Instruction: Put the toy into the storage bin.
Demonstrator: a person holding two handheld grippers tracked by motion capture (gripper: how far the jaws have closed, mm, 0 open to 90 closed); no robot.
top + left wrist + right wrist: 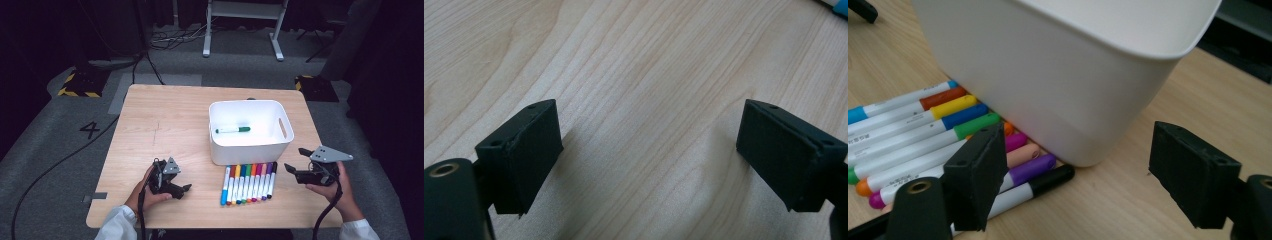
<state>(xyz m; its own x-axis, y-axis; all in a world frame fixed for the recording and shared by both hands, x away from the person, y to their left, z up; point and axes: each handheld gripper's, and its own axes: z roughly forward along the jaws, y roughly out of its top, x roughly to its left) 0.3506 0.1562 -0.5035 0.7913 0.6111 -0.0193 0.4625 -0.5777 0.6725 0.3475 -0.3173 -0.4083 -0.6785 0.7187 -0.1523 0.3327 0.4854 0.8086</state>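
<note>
I see one green marker [233,130] already in the bin [250,150]; the row of markers [248,182] waits. My right gripper [295,161] and left gripper [184,190] stand apart, empty.

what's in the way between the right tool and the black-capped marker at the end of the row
Nothing visible. The right tool, jaws open and empty, sits just right of the black-capped marker, the row's outermost, with bare table between them. The white bin stands close behind the caps, leaving little room on that side.
</note>
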